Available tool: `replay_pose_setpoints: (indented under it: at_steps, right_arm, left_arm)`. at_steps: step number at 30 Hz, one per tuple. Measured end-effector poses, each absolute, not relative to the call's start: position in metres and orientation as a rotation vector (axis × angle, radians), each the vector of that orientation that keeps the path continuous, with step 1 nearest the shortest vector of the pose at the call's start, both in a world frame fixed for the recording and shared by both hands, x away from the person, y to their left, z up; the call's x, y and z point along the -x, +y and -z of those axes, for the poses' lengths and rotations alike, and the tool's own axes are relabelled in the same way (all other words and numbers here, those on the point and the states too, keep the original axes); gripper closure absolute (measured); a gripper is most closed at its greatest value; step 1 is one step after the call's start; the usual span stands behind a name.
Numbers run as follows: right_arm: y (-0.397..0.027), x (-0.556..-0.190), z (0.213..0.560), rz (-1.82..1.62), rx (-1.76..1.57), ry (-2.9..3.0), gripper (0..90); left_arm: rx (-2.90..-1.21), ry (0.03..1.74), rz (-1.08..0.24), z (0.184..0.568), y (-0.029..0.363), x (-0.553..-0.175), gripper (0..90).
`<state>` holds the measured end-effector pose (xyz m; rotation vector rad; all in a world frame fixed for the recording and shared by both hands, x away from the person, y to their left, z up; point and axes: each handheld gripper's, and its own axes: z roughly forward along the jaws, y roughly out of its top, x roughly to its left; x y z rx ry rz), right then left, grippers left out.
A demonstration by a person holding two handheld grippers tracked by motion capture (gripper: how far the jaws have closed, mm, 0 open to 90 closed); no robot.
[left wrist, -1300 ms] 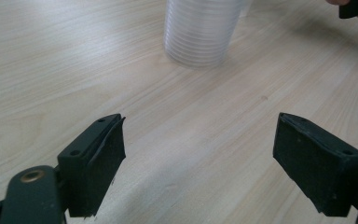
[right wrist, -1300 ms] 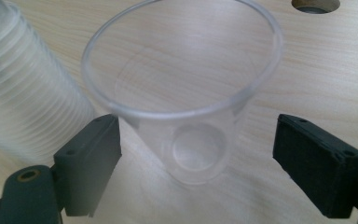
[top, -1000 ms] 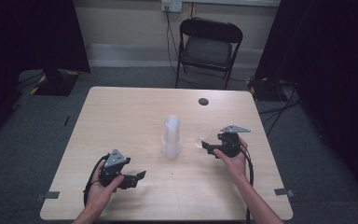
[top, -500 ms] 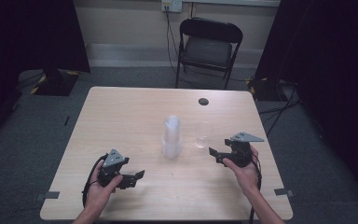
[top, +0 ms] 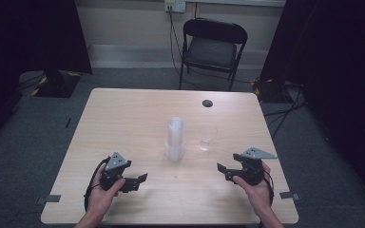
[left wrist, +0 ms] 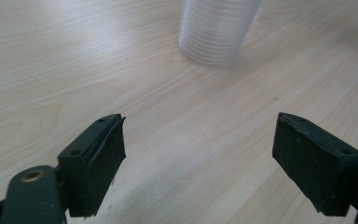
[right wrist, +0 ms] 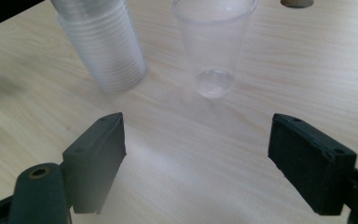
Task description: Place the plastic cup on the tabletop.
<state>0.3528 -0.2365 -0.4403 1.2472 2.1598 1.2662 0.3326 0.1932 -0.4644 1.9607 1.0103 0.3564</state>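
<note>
single clear cup (right wrist: 213, 44) stands upright on the table (top: 123, 118), right ahead of the right gripper (right wrist: 196, 163), a little off from its wide-spread jaws, nothing between them. in the high view that clear cup (top: 206, 137) sits beyond and to the inner side of the right gripper (top: 225, 168), apart from it. just beside the cup, on the side toward the left gripper, there's the stack of clear cups (right wrist: 100, 42), mouth down, ribbed with nested rims, close to the single one but whether they touch i can't tell. from above, the stack (top: 175, 139) stands near the middle of the table, taller than the lone cup.

left gripper (left wrist: 198, 163) now: jaws gaping too, empty, bare wood between them, and the stack (left wrist: 216, 28) ahead of it, well clear of the pads. in the high view the left gripper (top: 140, 180) rests low by the near edge, held in the left hand (top: 102, 194), jaws pointing across toward the other side. right hand (top: 256, 187) grips its tool from behind, grey plate on top.

farther out past the cup, a small dark round thing (top: 207, 103) on the table near the far edge. beyond that a black folding chair (top: 211, 47) against the wall, cables hanging behind it, grey carpet all around.
</note>
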Motion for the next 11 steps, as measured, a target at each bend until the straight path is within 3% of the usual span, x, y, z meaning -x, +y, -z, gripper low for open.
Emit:
replay_pose_setpoints:
  at_steps: [11]
  right_arm:
    - [-0.245, -0.334, 0.461, -1.205, -1.290, 2.183, 17.7]
  left_arm:
    - [-1.975, 0.995, -0.348, 0.465, 0.190, -0.331, 16.7]
